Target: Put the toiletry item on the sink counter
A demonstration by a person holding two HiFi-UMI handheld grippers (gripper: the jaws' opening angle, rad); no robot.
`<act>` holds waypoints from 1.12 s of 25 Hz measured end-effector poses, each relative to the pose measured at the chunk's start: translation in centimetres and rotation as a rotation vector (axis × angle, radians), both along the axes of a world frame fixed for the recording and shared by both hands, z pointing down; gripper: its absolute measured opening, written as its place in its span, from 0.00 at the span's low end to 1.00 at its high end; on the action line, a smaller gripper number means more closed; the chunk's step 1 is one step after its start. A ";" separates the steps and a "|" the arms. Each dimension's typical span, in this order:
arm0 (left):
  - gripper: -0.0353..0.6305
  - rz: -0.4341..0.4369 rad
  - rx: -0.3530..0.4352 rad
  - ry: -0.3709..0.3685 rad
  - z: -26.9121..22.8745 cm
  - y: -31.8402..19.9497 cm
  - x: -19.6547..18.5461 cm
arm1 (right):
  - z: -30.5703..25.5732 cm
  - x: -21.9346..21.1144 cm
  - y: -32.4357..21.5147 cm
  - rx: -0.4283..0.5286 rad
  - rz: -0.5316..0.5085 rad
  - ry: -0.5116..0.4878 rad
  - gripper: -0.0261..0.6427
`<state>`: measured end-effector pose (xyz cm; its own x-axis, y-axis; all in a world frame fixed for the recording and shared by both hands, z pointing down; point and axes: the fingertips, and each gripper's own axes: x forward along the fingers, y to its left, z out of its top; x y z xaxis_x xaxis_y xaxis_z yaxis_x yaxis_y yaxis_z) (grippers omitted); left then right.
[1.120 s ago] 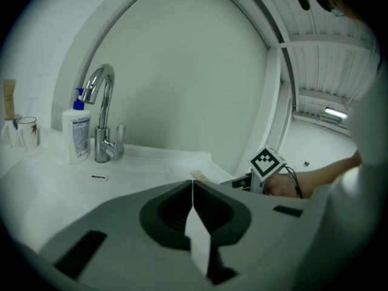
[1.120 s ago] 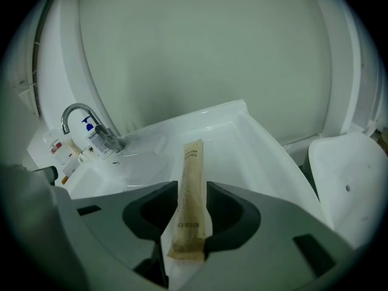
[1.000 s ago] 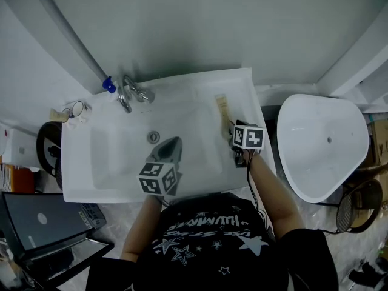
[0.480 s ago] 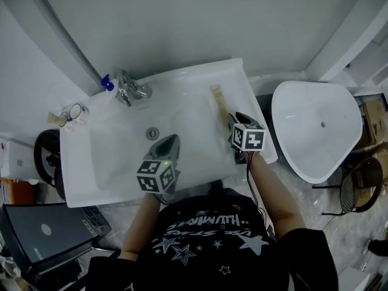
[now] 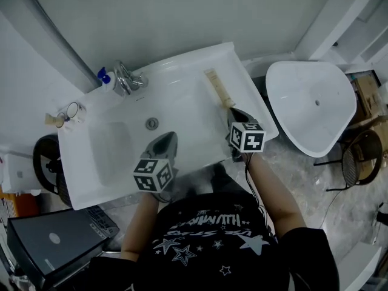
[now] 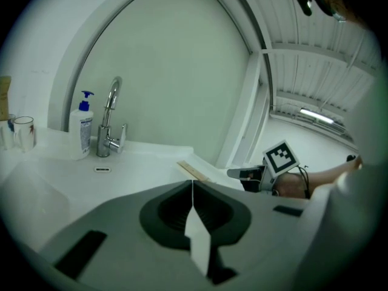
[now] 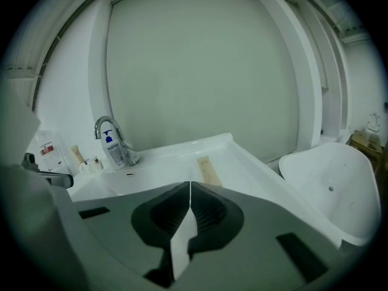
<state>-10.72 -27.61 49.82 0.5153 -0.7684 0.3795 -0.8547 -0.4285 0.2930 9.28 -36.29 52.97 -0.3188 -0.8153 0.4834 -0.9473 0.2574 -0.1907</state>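
Right gripper [image 5: 235, 113]: my fingers [image 7: 182, 235] are closing to full contact. The pads meet along one seam and nothing is between them. The gripper hangs over the right ledge of the white desk [image 5: 182, 71], beside the basin [image 5: 115, 147].

Toiletry item [image 5: 219, 88]: a flat beige tube. It lies on the right ledge of the desk, lengthwise from the back edge toward me. In the right gripper view the toiletry item [image 7: 208, 170] lies just ahead of the fingertips and slightly to their right. It is outside the pads. Whether the fingertips touch its near end cannot be determined.

Left gripper [image 5: 170, 137]: my fingers [image 6: 197, 241] are closed, pad against pad, and hold nothing. The gripper hangs over the front part of the basin, near the drain [image 5: 151, 123]. It is well apart from the tube.

Other items on the desk:
- Faucet [image 5: 124, 80], at the back left corner.
- Soap dispenser [image 5: 104, 77] with a blue pump, just beside the faucet.
- Cup [image 5: 73, 110], further left.
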 end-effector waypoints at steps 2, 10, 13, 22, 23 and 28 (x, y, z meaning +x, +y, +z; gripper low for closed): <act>0.08 0.019 -0.003 -0.002 0.1 0.8 -0.4 | 0.2 -0.4 1.4 -0.004 0.009 -0.009 0.07; 0.08 0.104 -0.003 -0.002 0.4 3.5 -1.7 | 0.9 -1.8 6.6 -0.012 0.060 -0.014 0.07; 0.08 0.129 -0.002 -0.007 0.6 4.1 -2.2 | 1.3 -2.5 8.5 -0.021 0.065 -0.014 0.07; 0.08 0.145 -0.009 0.013 0.7 4.9 -2.6 | 1.3 -2.5 10.9 -0.024 0.076 0.013 0.07; 0.08 0.145 -0.009 0.016 0.7 4.9 -2.5 | 1.2 -2.4 10.9 -0.021 0.078 0.013 0.07; 0.08 0.144 -0.007 0.019 0.7 5.0 -1.8 | 1.5 -2.3 11.1 -0.022 0.075 0.007 0.07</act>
